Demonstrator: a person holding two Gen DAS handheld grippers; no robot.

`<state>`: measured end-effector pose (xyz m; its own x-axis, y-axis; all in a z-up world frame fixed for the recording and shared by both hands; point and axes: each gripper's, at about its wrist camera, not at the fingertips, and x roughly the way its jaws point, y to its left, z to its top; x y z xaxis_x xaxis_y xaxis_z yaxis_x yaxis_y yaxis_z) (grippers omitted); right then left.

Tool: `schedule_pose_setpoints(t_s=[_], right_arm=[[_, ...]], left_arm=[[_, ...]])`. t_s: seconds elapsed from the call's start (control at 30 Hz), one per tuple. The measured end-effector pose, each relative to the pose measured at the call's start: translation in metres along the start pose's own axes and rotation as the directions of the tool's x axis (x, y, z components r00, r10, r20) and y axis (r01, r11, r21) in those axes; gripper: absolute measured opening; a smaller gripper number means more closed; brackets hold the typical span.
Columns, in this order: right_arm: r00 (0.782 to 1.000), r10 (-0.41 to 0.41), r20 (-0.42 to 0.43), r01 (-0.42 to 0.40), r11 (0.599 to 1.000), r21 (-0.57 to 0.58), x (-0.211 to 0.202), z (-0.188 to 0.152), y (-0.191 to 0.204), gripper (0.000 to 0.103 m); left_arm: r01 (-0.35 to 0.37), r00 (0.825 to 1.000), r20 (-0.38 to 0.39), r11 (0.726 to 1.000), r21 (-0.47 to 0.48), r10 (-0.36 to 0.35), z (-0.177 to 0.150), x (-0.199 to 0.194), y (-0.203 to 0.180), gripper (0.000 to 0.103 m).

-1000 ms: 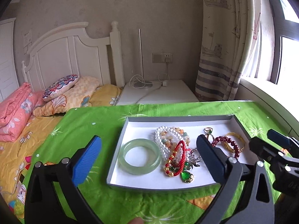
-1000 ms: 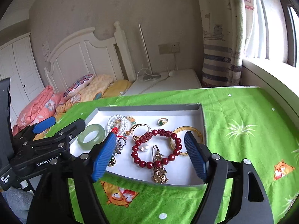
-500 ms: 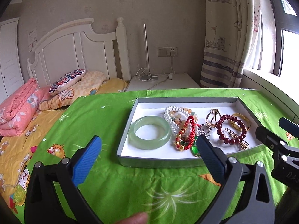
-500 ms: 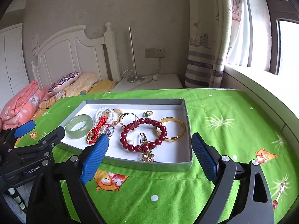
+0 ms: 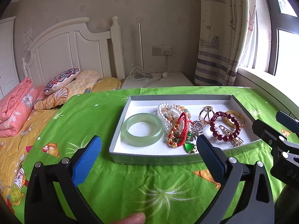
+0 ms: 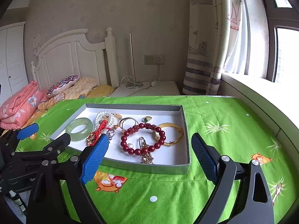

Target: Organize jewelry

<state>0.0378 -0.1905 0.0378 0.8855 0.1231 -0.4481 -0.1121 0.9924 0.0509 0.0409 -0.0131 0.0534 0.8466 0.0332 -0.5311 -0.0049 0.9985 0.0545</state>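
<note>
Hovering just short of the shallow grey cardboard tray on the green patterned counter, the left claw and right claw both gape wide, gripping nothing. Inside lie a pale green jade bangle and a dark red beaded bracelet.

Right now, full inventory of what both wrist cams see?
tray: 1, grey and white, on green cloth
jade bangle: 1, pale green, tray's left end
pearl bracelet: 1, white, beside bangle
red cord charm: 1, red and gold, mid tray
red bead bracelet: 1, dark red, right half
gold bangle: 1, right end
green-stone ring: 1, far side
cloth: 1, green
left gripper: jaws open, empty
right gripper: jaws open, empty
</note>
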Motion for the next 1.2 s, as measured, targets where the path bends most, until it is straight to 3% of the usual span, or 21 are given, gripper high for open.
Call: schedule_pose_setpoints(t_s=[1.2], right_arm=[[1.0, 0.0, 0.002, 0.0, 1.0, 0.016, -0.0019, 0.0004, -0.0021, 0.087]], left_arm=[[0.029, 1.0, 0.002, 0.999, -0.019, -0.029, 0.0008, -0.0007, -0.0002, 0.101]])
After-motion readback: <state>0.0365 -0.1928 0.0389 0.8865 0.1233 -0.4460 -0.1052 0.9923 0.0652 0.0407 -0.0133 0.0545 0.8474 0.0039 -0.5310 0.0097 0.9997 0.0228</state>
